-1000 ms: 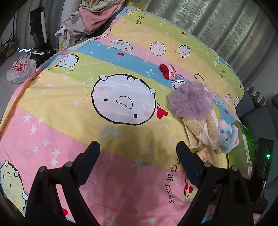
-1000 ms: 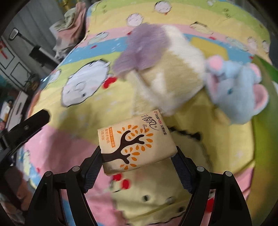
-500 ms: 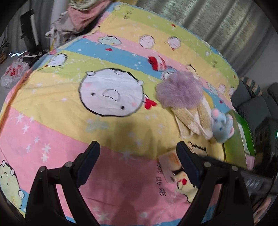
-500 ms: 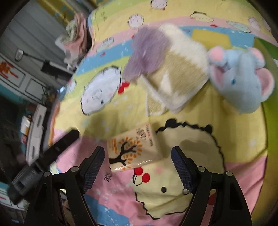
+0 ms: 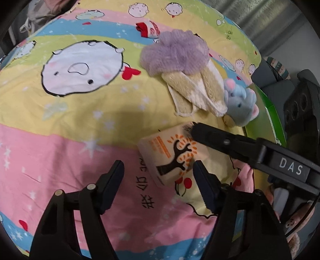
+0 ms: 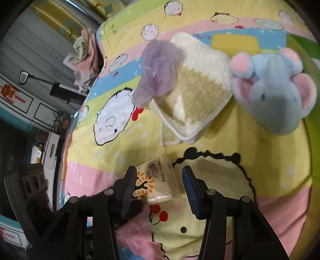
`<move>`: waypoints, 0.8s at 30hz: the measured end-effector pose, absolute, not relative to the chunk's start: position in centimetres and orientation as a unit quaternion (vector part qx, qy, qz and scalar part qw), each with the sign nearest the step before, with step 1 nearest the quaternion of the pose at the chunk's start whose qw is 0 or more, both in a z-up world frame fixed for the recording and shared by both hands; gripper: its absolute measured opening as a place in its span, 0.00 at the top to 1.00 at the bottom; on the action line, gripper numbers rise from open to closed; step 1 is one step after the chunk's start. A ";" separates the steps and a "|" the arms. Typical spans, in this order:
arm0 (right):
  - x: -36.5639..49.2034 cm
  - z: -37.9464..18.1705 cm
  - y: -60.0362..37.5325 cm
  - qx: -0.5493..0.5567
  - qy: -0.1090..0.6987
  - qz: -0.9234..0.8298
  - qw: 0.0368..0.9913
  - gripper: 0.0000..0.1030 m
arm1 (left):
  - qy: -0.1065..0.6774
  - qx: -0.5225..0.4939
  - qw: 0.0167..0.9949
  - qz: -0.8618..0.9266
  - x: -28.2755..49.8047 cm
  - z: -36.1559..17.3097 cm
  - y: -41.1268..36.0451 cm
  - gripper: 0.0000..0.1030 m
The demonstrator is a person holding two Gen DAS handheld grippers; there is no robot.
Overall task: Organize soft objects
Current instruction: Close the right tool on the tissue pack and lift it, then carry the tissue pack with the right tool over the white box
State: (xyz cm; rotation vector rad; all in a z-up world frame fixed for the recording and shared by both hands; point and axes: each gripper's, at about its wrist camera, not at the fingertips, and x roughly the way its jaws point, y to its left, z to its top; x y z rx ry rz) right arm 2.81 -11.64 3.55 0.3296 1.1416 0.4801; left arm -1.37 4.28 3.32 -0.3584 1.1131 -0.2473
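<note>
I see a bed under a pastel striped cartoon-print sheet (image 5: pixel 60 120), grey pleated curtains (image 5: pixel 270 18) behind it, and white panelled cabinets (image 6: pixel 30 108).

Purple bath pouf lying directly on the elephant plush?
No, the purple pouf rests on the folded towel, which lies between it and the elephant plush.

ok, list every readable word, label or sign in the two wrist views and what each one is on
"DAS": white letters on the black arm of the right gripper, left wrist view.
"teanor": my best reading of the small Latin print on the tissue pack, right wrist view; uncertain.
Chinese brand characters and orange strip on the tissue pack: too small and blurred to read.
Black Chinese characters printed on the bedsheet: upside down, not legible.
</note>
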 end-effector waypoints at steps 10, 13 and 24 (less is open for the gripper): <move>3.2 1.7 -10.5 0.149 0.550 0.221 0.791 0.51 | 0.516 -0.159 0.830 -0.137 -1.5 3.1 3.0 0.53; 3.0 1.9 -10.5 0.154 0.547 0.221 0.792 0.51 | 0.504 -0.162 0.838 -0.134 -1.7 3.7 3.3 0.54; 0.5 6.5 -9.2 0.125 0.478 0.221 0.841 0.51 | 0.434 -0.170 0.871 -0.154 -3.0 7.0 4.3 0.54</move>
